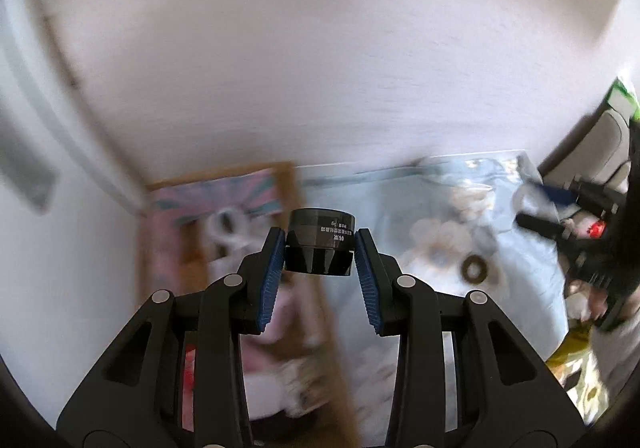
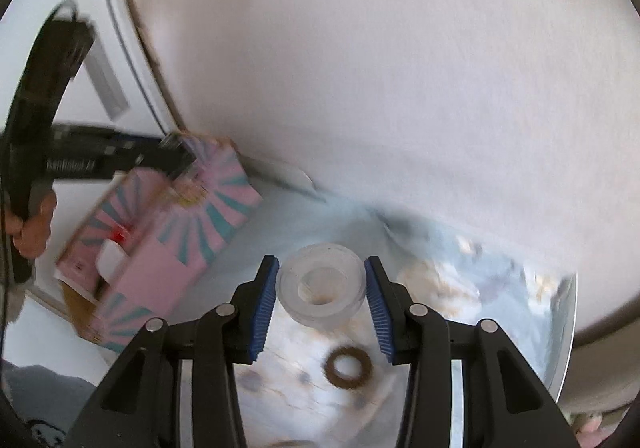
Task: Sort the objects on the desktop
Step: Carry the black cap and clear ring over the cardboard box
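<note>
Holding 1 object each, 2 hand-held tools hang above a bench (image 2: 562, 328) covered in a pale blue floral cloth. The left tool (image 1: 320, 248) is clenched on a small black faceted jar (image 1: 320, 246) with white print on its lid, pads pressed to both sides. The right tool (image 2: 320, 284) grips a clear plastic tape roll (image 2: 322, 286) across its width. A pink and teal striped box (image 2: 160, 244) sits at the left end of the bench, seemingly the sorting bin. A brown ring (image 2: 349, 364) lies loose on the cloth below the right tool.

To do this step well, I judge each grip should stay firm until the object is low over its place, since both are smooth and could slip.

Motion blur smears the box contents; a white item and something red inside it cannot be identified.
</note>
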